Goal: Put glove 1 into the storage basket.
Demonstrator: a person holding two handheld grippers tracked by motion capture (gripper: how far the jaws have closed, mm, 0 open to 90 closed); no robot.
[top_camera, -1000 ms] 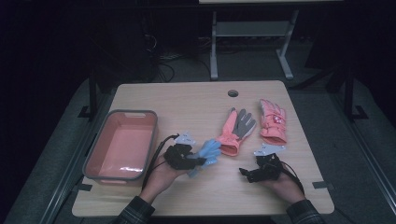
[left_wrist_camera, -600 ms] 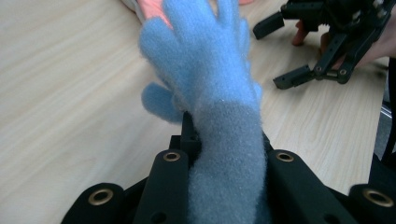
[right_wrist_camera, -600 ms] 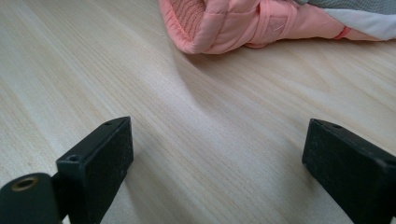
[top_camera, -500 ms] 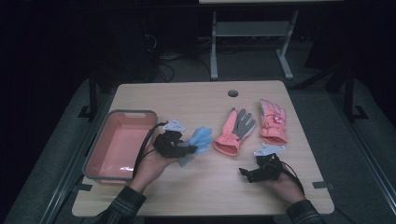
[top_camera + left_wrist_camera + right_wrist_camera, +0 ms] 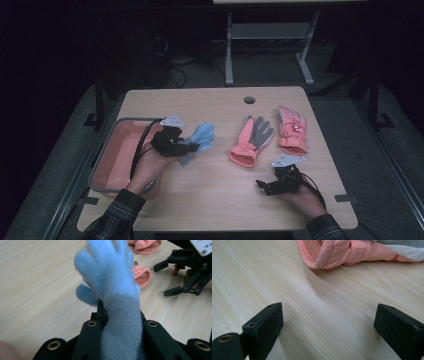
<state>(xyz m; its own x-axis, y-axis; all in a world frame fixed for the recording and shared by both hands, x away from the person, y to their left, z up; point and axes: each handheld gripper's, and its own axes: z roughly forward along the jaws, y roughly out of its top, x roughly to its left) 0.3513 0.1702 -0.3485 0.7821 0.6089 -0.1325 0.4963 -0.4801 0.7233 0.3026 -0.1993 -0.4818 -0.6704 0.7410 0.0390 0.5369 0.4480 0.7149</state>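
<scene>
Blue fleece dominates the scene as a person's left gripper (image 5: 186,146) clamps a blue glove (image 5: 201,138) by its cuff, lifted off the table (image 5: 210,200) between a pink bin (image 5: 116,150) and two pink gloves. Seen from the left gripper view, the jaws are drawn in tight on either side of the cuff, and the glove's fingers (image 5: 100,267) stick out ahead of them over bare wood. The right gripper (image 5: 265,186) rests low near the table's front edge, its jaws spread wide with nothing between them, pointed toward the cuff of the nearer pink glove (image 5: 249,141). That glove lies palm up, grey palm showing; the second pink glove (image 5: 292,129) lies just beside it to the right, back up. Judging from the layout, the job appears to be sorting gloves into the bin, and it looks to be at an early stage: the bin holds no glove that can be made out, the blue glove is in the air but not yet over the bin, and both pink gloves are untouched. Count on the table: three gloves in all, one blue and two pink, plus one bin, two grippers, and a round cable hole (image 5: 249,100) near the far edge.
</scene>
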